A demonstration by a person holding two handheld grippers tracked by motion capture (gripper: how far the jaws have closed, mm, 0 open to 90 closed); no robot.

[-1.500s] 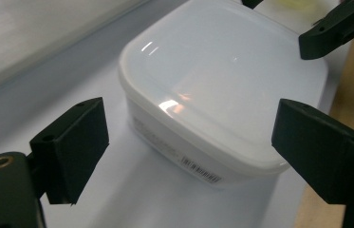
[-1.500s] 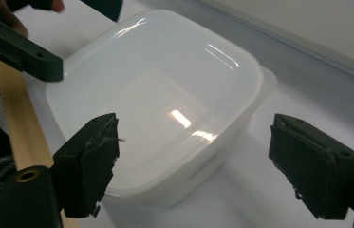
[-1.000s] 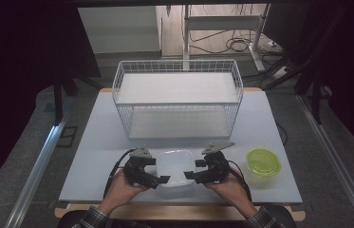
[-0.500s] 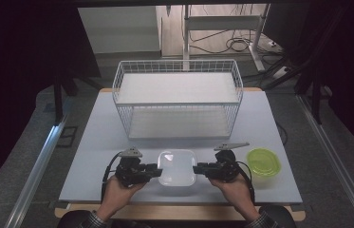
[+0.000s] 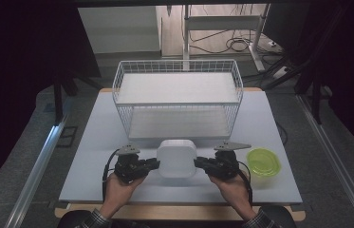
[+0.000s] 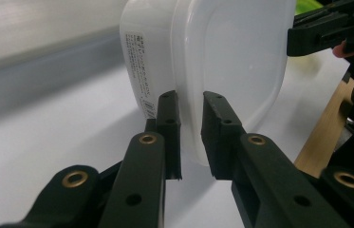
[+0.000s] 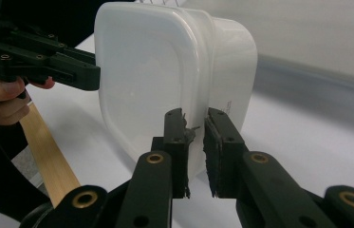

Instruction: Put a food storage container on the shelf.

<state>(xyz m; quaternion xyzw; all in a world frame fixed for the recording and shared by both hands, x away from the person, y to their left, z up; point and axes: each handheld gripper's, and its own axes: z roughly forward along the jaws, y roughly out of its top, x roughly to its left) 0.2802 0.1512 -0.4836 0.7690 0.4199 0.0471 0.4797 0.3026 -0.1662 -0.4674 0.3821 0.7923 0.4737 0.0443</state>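
Observation:
A white plastic container [image 5: 177, 158] with rounded corners hangs between my two grippers, just in front of the wire basket [image 5: 177, 97]. My left gripper [image 5: 154, 164] is shut on its left rim. In the left gripper view the jaws [image 6: 191, 137] pinch the rim of the container [image 6: 222, 57], whose side bears a printed label. My right gripper [image 5: 199, 164] is shut on the opposite rim. The right gripper view shows those jaws [image 7: 193, 147] clamped on the container's [image 7: 165, 71] edge. A hand holds each gripper.
A lime-green round lid or dish [image 5: 262, 161] lies on the white table [image 5: 108, 128] right of my right gripper. The white wire basket stands across the table's middle and back. A wooden strip [image 5: 179, 212] runs along the near edge.
The container has been lifted from lying near the front edge and carried away from the person toward the basket. Both grippers moved with it and keep hold of its rim.

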